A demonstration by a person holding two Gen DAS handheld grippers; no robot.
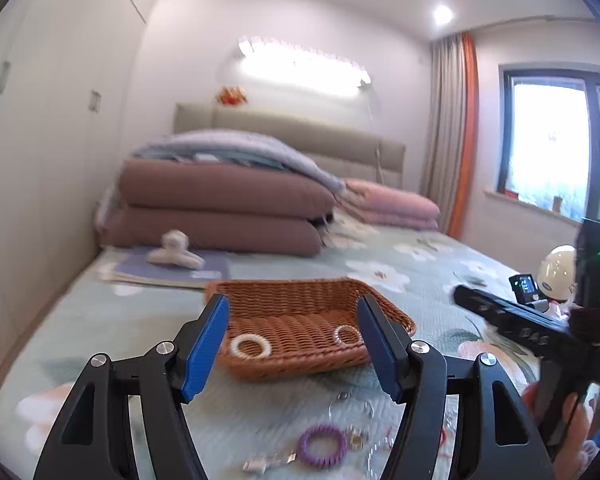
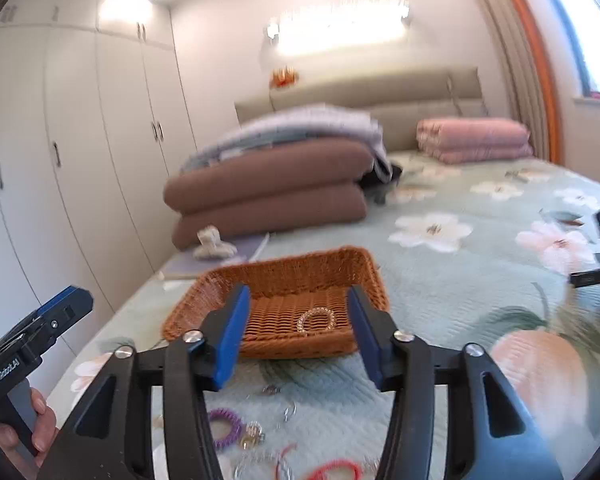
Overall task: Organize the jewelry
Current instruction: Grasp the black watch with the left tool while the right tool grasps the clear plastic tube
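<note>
1. Left wrist view: our left gripper [image 1: 296,344] hangs released and empty. The wicker basket [image 1: 300,300], at twelve o'clock, holds a white ring [image 1: 251,346] and a clear bracelet [image 1: 348,335]. The purple coil tie [image 1: 323,443] lies at six o'clock.
2. Right wrist view: our right gripper [image 2: 296,336] is released too. The loose jewelry [image 2: 260,436] lies at six o'clock; neither gripper looks clearly nearer.

brown woven basket [image 1: 300,300], purple hair tie [image 1: 323,443]

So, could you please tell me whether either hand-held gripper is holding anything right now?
No. The left hand-held gripper and the right hand-held gripper are both open, with nothing between their fingers.
</note>
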